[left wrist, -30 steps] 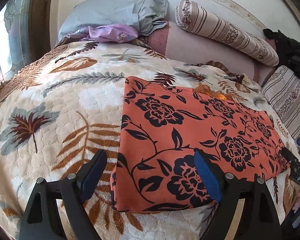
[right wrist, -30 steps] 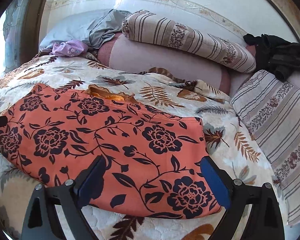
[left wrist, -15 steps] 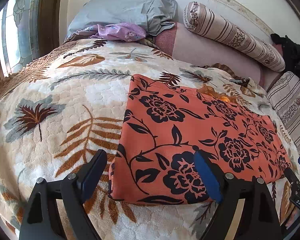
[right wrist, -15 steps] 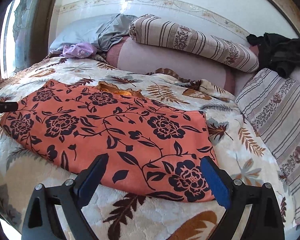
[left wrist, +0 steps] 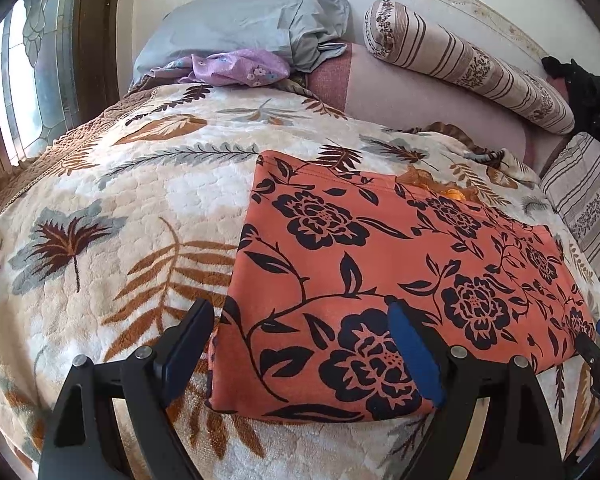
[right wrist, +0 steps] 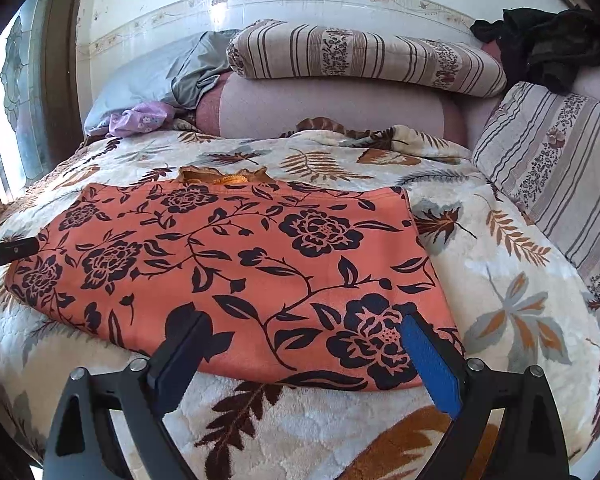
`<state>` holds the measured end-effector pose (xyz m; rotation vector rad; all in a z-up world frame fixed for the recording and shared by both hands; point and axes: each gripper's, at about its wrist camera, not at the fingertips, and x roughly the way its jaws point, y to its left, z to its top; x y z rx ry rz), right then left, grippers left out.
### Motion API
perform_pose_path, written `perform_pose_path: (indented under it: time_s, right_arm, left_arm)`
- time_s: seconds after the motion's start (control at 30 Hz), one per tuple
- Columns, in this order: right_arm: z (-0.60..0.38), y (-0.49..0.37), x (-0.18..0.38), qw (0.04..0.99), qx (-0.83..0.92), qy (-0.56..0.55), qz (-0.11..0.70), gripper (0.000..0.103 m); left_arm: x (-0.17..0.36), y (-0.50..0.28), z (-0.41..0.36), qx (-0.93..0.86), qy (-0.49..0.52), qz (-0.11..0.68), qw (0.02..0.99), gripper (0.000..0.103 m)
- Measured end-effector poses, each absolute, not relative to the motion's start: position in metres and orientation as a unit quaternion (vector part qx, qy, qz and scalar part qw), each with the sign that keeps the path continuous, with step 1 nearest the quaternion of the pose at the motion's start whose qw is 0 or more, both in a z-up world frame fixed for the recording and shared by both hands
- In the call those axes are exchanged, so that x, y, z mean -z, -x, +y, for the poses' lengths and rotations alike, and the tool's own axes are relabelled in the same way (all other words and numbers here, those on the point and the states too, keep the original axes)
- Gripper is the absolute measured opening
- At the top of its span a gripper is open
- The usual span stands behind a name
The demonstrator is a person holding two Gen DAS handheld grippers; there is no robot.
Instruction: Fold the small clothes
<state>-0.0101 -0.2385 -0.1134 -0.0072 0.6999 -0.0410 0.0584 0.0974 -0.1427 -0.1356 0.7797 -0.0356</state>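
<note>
Lining up both grippers over the near hem of the orange floral garment spread flat on the bed.
Left gripper and right gripper jaws both released, holding nothing; I'd pinch the two near corners together, evenly.

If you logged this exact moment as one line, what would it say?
stage: pre-grasp | orange floral garment: flat on bed blanket | left gripper: open above its near-left corner | right gripper: open above its near-right edge
</note>
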Motion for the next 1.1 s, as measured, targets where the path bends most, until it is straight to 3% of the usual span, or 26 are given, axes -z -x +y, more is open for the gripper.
perform_pose_path:
  time_s: [0.3, 0.53, 0.8, 1.1]
  right_arm:
    - [-0.253, 0.009, 0.12, 0.928, 0.002, -0.056, 0.369, 0.097]
    - [-0.299, 0.012, 0.135, 0.892, -0.024, -0.215, 0.397, 0.096]
    - [-0.361, 0.03, 0.16, 0.812, -0.053, -0.448, 0.37, 0.096]
    - [-0.4, 0.01, 0.176, 0.741, -0.021, -0.572, 0.351, 0.097]
  left_arm:
    - [0.146, -0.058, 0.093, 0.017, 0.055, 0.385, 0.921, 0.089]
    - [0.142, -0.053, 0.081, 0.014, 0.026, 0.367, 0.93, 0.089]
    - [0.143, -0.051, 0.062, 0.013, -0.029, 0.366, 0.93, 0.089]
    - [0.139, -0.062, 0.026, 0.066, -0.004, 0.375, 0.925, 0.089]
